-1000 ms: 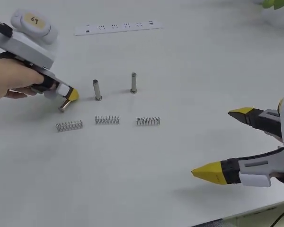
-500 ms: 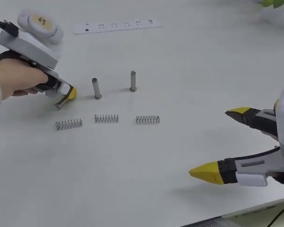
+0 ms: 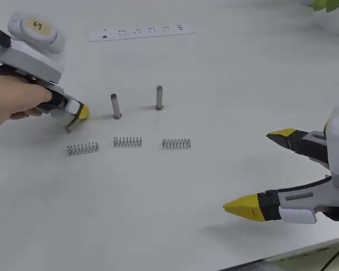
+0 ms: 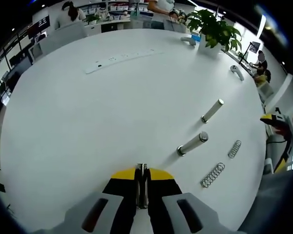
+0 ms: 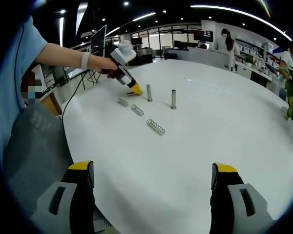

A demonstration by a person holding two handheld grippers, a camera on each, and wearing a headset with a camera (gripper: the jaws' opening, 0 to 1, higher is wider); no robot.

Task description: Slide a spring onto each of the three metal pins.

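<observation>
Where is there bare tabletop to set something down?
Free: the white tabletop between the three steel coil springs and the open right gripper, and between the white power strip and two upright metal pins. Crowded beside the left gripper.

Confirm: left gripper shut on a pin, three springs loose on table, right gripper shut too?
No: the right gripper is open, per the right gripper view. The left gripper is shut on a pin; three springs lie loose on the table.

Three springs (image 3: 127,142) lie in a row before two upright pins (image 3: 116,106); left tool (image 3: 79,116) clamps the third pin (image 3: 69,127).
</observation>
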